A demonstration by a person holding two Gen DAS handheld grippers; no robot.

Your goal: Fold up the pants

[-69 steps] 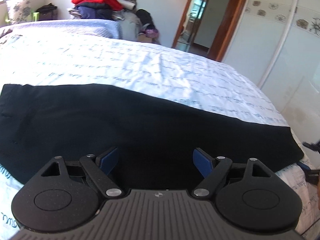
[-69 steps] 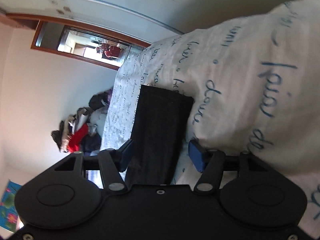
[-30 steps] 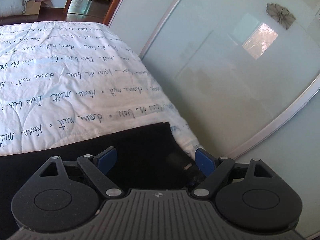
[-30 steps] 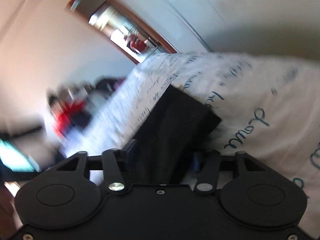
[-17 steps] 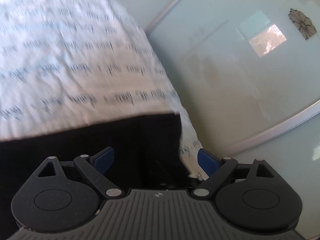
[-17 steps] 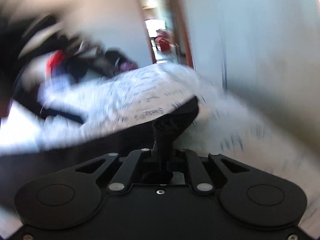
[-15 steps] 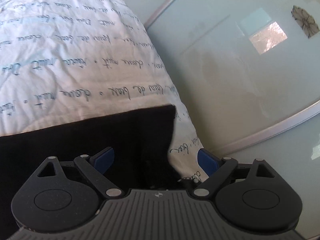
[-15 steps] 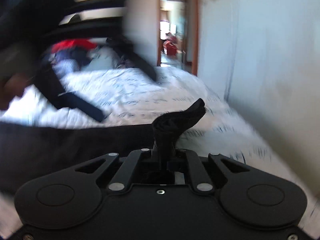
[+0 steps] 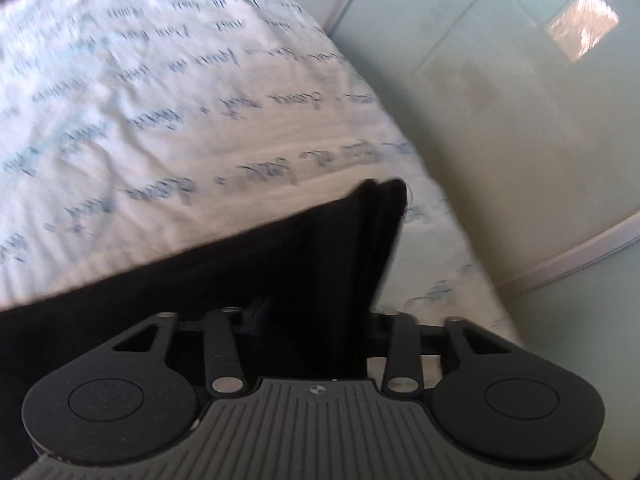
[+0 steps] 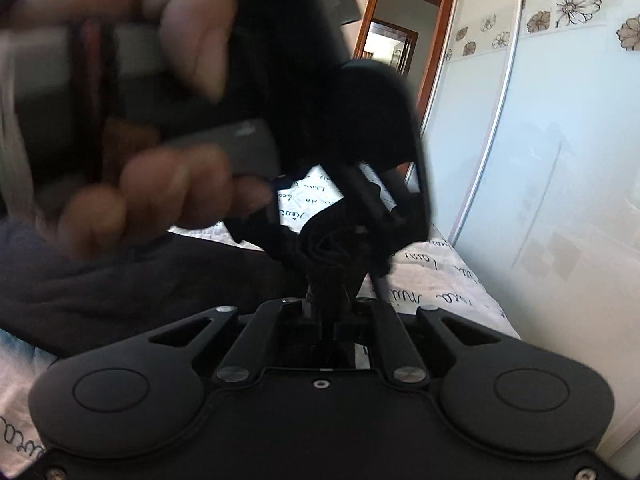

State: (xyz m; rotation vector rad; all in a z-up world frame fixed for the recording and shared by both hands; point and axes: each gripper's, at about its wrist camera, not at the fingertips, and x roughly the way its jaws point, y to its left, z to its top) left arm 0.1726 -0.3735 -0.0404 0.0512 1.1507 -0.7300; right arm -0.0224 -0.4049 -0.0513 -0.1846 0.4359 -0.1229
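While the black fabric pants (image 9: 224,280) lie stretched across a white quilted bedspread printed with blue handwriting (image 9: 168,92), their hem end rises off the bed between the fingers of the left gripper (image 9: 316,316), whose jaws are closing on the gathered cloth. The right gripper (image 10: 326,316) is clamped tight on a bunched fold of the same dark cloth just ahead of it. Directly beyond, very close and blurred, a person's hand (image 10: 152,120) seems to hold the other gripper's handle. To the right stands a pale sliding wardrobe door with flower decals (image 10: 560,120).
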